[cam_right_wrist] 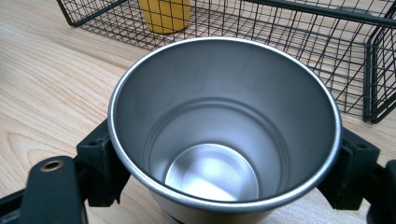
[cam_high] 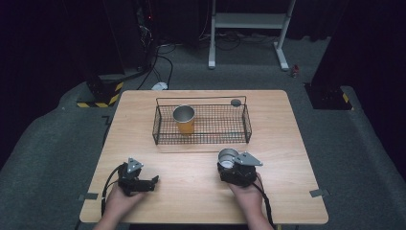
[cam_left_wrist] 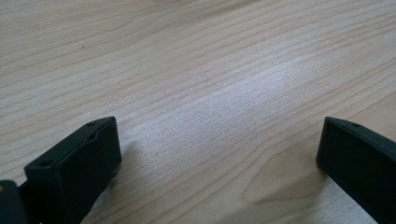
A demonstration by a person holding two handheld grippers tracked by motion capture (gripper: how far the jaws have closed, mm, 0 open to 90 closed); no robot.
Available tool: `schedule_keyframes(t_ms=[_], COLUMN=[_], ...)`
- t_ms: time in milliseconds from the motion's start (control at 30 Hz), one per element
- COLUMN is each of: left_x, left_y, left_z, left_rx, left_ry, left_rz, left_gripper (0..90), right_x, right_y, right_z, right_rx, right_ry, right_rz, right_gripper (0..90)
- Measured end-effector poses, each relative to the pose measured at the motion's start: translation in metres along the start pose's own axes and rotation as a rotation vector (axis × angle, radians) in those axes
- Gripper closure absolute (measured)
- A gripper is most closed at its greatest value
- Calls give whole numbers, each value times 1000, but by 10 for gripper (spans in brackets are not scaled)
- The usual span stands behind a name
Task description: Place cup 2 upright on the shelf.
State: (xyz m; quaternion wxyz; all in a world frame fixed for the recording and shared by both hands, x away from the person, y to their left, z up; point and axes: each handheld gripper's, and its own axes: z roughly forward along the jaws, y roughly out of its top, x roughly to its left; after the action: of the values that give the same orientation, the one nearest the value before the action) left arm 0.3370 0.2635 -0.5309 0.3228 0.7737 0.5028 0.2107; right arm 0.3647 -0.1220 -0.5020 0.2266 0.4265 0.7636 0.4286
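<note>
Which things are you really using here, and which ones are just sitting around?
Probably being used (a guess):
- silver cup, held between the right tool's jaws
- wire basket
- yellow cup, standing in the basket
- left tool, open over the table

Just around:
- small dark round thing by the basket's far rim
- white stand on the floor

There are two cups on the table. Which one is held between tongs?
The plain silver cup, between the right tongs in front of the wire basket. The other cup, with an orange-yellow body, stands free inside the basket.
</note>
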Motion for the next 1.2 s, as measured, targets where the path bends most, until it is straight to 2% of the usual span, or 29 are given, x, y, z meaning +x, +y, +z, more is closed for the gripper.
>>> schedule_keyframes(t_ms=[467, 867, 1000, 1100, 1200], left_x=[0, 0, -1, -1, -1], left_y=[0, 0, 0, 0, 0], left_z=[0, 0, -1, -1, 0], left_rx=[3, 3, 5, 4, 0], left_ry=[0, 7, 9, 11, 10], left_rz=[4, 3, -5, -5, -11], left_gripper=[1, 2, 2, 2, 2], right_x=[-1, -6, -5, -7, -7], right_y=[7, 24, 32, 39, 45], right_z=[-9, -13, -18, -20, -20], right_rx=[-39, -43, -46, -53, -53], right_ry=[-3, -11, -37, -35, -41], right_rz=[-7, -2, -13, 10, 6], right_gripper=[183, 183, 184, 184, 184])
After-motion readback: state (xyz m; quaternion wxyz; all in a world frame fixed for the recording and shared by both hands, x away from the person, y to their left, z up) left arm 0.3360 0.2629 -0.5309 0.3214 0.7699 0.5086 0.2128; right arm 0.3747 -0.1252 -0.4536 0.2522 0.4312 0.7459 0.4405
